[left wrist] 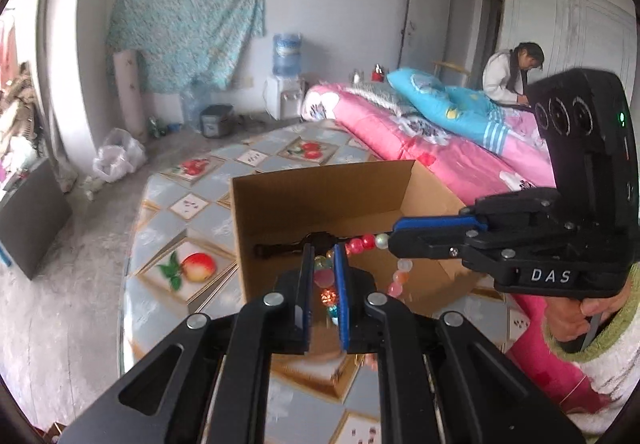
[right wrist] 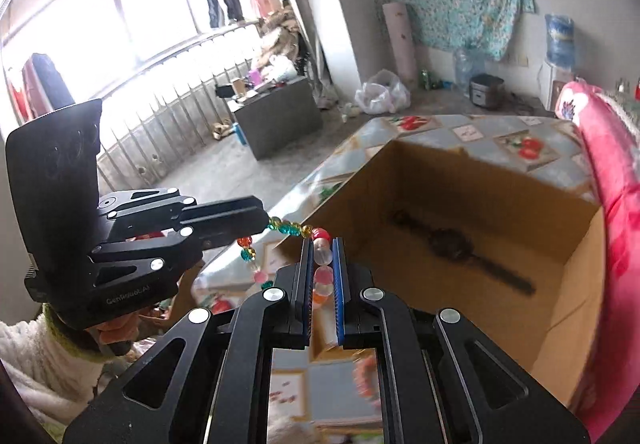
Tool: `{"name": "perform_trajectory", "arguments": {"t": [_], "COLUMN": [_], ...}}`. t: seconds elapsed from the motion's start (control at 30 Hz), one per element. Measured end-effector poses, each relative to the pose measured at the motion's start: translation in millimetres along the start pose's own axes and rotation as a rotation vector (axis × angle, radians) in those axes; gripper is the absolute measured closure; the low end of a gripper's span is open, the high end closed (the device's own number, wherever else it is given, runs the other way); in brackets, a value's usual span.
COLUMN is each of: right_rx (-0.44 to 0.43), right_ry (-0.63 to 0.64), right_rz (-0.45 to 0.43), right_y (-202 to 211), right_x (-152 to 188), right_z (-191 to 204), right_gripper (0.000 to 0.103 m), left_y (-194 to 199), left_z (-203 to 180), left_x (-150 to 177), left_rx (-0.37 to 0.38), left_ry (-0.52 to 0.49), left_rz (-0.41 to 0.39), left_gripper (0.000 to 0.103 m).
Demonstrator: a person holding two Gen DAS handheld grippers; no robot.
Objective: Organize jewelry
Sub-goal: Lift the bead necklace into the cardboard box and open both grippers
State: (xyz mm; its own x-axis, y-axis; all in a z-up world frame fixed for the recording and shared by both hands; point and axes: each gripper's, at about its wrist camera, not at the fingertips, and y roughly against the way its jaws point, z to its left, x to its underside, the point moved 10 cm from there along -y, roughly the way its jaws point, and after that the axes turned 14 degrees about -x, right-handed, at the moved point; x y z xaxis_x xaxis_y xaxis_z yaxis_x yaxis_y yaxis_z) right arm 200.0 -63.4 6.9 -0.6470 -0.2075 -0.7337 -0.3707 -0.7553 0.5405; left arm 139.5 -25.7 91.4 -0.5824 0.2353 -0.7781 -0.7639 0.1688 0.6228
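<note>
— Where is the beaded bracelet (left wrist: 362, 244) right now?

— Strung between both grippers, held in the air over the near edge of the open cardboard box (left wrist: 280, 200). The left gripper (left wrist: 323, 284) has its blue-padded fingers drawn close around one stretch of beads, pinching them; clear, pink and orange beads show in the narrow gap.

— And the other one?

— The right gripper (left wrist: 390, 240) comes in from the side in the left wrist view, its tip pressed together on the strand where a pale bead meets the red ones. In its own camera, the right gripper (right wrist: 322, 264) clamps frosted pink and white beads between its pads, and the bracelet (right wrist: 290, 229) runs off in green and amber beads to the left gripper (right wrist: 264, 222), whose tip is nipped onto it.

— Does any of it hang free?

— Yes, a short loop of pink beads dangles below the right gripper's tip, just above the box.

— What is inside the box?

— A dark wristwatch (right wrist: 452, 244) lies flat on the bottom, strap stretched out.

— And the box itself?

— It stands on a table covered with a fruit-print cloth (left wrist: 192, 268), beside a pink floral quilt (left wrist: 448, 156).
</note>
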Motion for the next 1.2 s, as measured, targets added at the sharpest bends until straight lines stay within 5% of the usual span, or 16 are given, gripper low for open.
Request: {"name": "perform_trajectory", "arguments": {"t": [0.37, 0.57, 0.77, 0.97, 1.2], "right_rx": [-0.047, -0.075, -0.091, -0.054, -0.066], "right_ry": [-0.298, -0.416, -0.422, -0.293, -0.185], "right_rz": [0.334, 0.422, 0.315, 0.095, -0.115], "right_y": [-89.6, -128.9, -115.3, -35.7, 33.3], "right_x": [12.1, 21.4, -0.1, -22.0, 11.4], "right_z": [-103.8, -128.8, -134.2, -107.7, -46.3], "right_gripper": [0.096, 0.093, 0.092, 0.083, 0.072], "left_y": [-131.4, -147.8, -133.3, -88.6, -24.6], "left_z": [-11.2, -10.3, 0.1, 6.8, -8.2], "left_x": [18.9, 26.4, 19.5, 7.8, 30.5], "left_rx": [-0.044, -0.108, -0.116, -0.088, -0.010], "left_ry": [-0.124, -0.180, -0.107, -0.014, 0.099], "left_rz": [0.330, 0.375, 0.341, 0.231, 0.102], "left_gripper": [0.093, 0.092, 0.086, 0.077, 0.062]}}
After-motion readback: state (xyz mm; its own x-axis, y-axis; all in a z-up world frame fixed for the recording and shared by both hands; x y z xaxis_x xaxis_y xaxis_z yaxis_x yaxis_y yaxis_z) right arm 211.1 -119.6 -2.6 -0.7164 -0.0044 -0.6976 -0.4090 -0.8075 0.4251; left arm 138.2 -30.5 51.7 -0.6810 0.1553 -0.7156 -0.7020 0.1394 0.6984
